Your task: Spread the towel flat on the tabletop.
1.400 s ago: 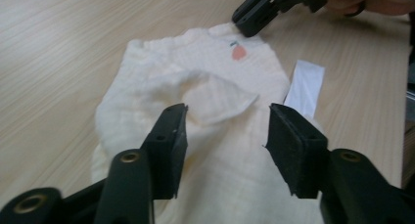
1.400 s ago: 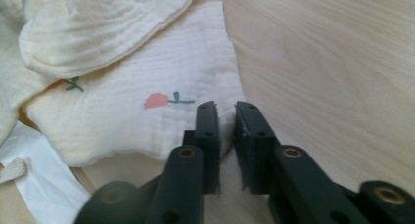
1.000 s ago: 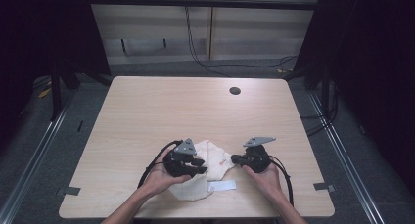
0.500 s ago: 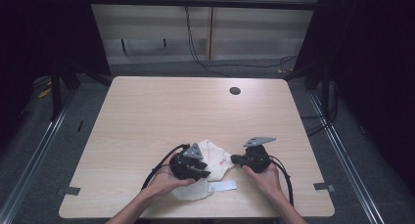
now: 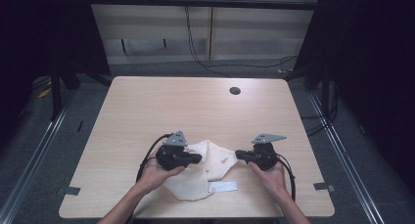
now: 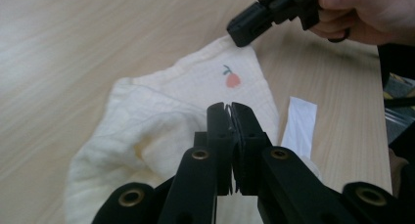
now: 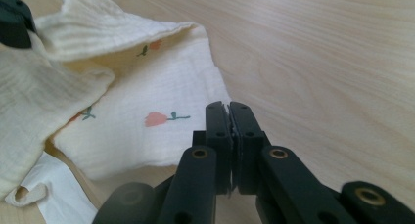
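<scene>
- Table (image 5: 147, 116): a light wood-grain top with rounded corners. A round dark hole (image 5: 235, 91) sits near its far edge. Both of the person's forearms enter from the near edge.
- Cloth (image 5: 210, 160): a cream, crinkled fabric printed with small red fruit motifs. It lies rumpled on the near centre of the table, between the two grippers. In the right gripper view, one layer is folded over another and the upper edge stands raised.
- White label (image 5: 223, 187): a flat rectangular strip lying on the table at the near edge of the cloth, partly tucked beneath it.
- Left gripper (image 5: 196, 158): held in the left hand (image 5: 155, 171), positioned over the left part of the cloth. In the left gripper view (image 6: 230, 111) the two black jaws are pressed together with nothing visible between them, above the cloth.
- Right gripper (image 5: 239, 154): held in the right hand (image 5: 269, 174), its tip at the right corner of the cloth. In the right gripper view (image 7: 228, 110) the jaws are closed against each other, empty, just beside the cloth's edge over bare table.
</scene>
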